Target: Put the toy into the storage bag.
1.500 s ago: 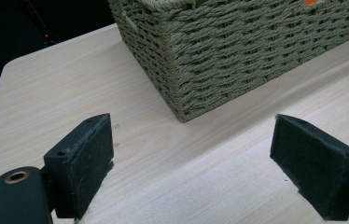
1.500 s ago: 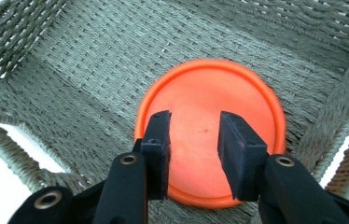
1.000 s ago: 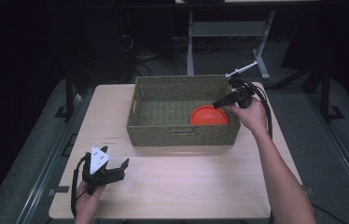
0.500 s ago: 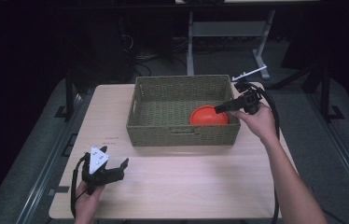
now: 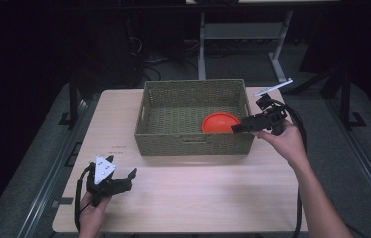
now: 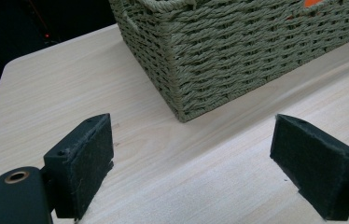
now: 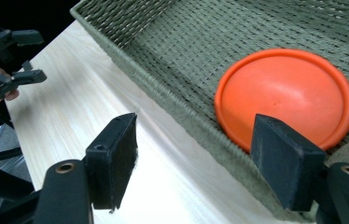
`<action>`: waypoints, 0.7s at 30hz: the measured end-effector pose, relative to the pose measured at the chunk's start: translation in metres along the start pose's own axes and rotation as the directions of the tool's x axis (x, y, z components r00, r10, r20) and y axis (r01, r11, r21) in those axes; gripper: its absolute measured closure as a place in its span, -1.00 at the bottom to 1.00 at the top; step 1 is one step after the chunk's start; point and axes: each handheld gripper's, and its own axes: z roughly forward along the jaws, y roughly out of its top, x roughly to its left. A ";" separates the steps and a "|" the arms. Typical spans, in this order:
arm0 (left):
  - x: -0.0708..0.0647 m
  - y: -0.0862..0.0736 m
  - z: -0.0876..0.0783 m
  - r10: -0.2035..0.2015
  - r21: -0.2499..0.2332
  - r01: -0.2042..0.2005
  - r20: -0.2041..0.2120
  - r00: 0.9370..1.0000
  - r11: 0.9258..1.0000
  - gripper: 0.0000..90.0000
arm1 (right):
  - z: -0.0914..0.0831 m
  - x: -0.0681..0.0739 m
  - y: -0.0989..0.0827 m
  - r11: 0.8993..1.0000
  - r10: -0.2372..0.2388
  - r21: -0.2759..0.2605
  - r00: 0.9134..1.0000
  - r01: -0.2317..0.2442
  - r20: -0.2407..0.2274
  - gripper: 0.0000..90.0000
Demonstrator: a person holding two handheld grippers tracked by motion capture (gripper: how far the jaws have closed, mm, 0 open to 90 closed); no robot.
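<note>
An orange disc (image 5: pixel 220 122) lies upside down in the right front corner of a woven green basket (image 5: pixel 193 84). My right gripper (image 5: pixel 235 129) hovers over the basket's right front corner and points left at the disc. Its jaws have just been opening and stand open, with nothing pressed between the pads. In the right gripper view the disc (image 7: pixel 284 93) lies just beyond the gripper (image 7: pixel 193 128), and the basket rim (image 7: pixel 163 93) runs under the jaws. My left gripper (image 5: pixel 126 178) rests open on the table (image 5: pixel 198 198) at the front left. Its wide-spread jaws (image 6: pixel 191 158) face the basket's corner (image 6: pixel 238 51).
The basket stands at the back middle of a light wooden table. Bare wood lies in front of it and to its left. Dark floor, cables and a metal stand (image 5: pixel 203 44) lie beyond the far edge.
My right gripper has drawn back to the right, off the disc, which stays in the basket. The left gripper has not moved.
</note>
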 end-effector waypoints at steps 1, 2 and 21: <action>0.000 0.000 0.000 -0.001 0.000 0.001 -0.001 1.000 1.000 -0.72 | -0.001 0.001 -0.002 1.000 -0.002 -0.005 1.000 0.002 -0.002 -0.31; 0.000 0.000 0.000 -0.001 0.000 0.001 -0.002 1.000 1.000 -0.72 | -0.002 0.002 -0.004 1.000 -0.007 -0.009 1.000 0.007 -0.003 -0.31; -0.001 0.000 -0.001 0.004 -0.003 -0.004 -0.002 1.000 1.000 -0.72 | -0.013 0.009 -0.042 1.000 -0.014 -0.020 0.999 0.013 -0.047 -0.36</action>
